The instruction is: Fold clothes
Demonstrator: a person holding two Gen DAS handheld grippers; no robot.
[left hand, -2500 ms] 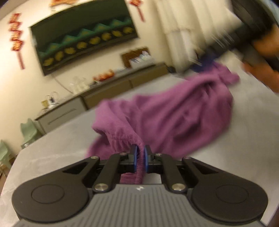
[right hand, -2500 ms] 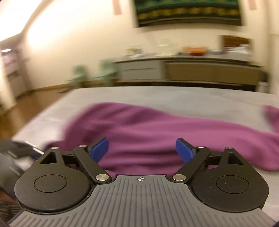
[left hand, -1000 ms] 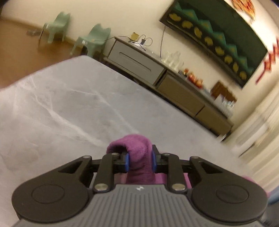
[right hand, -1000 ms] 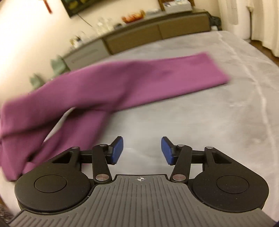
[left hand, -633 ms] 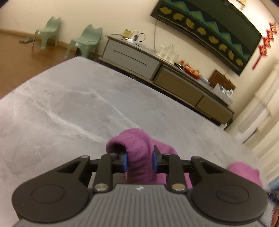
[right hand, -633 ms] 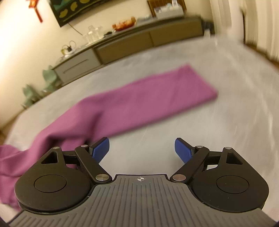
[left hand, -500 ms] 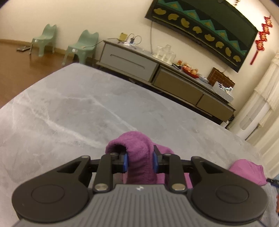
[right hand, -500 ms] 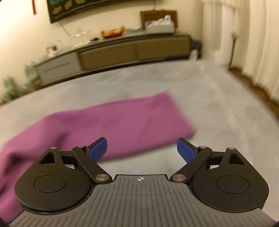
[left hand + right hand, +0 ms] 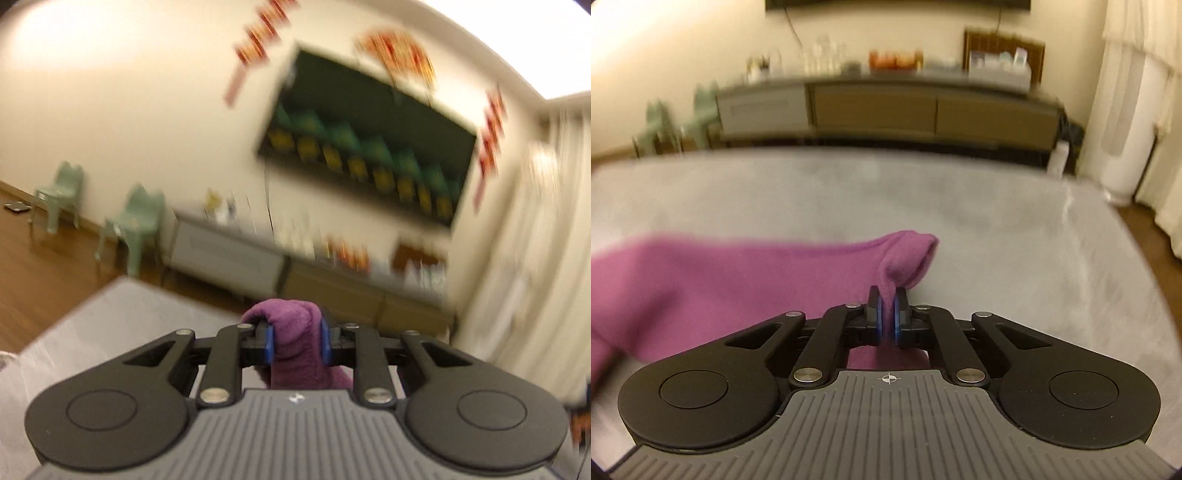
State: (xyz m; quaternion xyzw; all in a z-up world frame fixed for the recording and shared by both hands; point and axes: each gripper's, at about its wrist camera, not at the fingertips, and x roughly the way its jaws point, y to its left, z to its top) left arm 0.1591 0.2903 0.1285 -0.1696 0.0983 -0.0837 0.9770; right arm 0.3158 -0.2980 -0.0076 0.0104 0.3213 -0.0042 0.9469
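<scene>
A purple garment (image 9: 746, 280) stretches from the left across the grey table (image 9: 1015, 258) in the right wrist view. My right gripper (image 9: 887, 310) is shut on its right end, which bunches up above the blue pads. My left gripper (image 9: 296, 341) is shut on a thick fold of the same purple garment (image 9: 293, 332) and is raised, tilted up toward the wall. The cloth between the two grippers is hidden in the left view.
A long sideboard (image 9: 886, 107) with jars and boxes stands past the table's far edge. Two green chairs (image 9: 136, 225) stand on the wood floor at the left. White curtains (image 9: 1137, 92) hang at the right. A dark wall hanging (image 9: 369, 147) is above the sideboard.
My right gripper, open before, has shut on the garment's right end. My left gripper has lifted and tilted upward, still holding its fold.
</scene>
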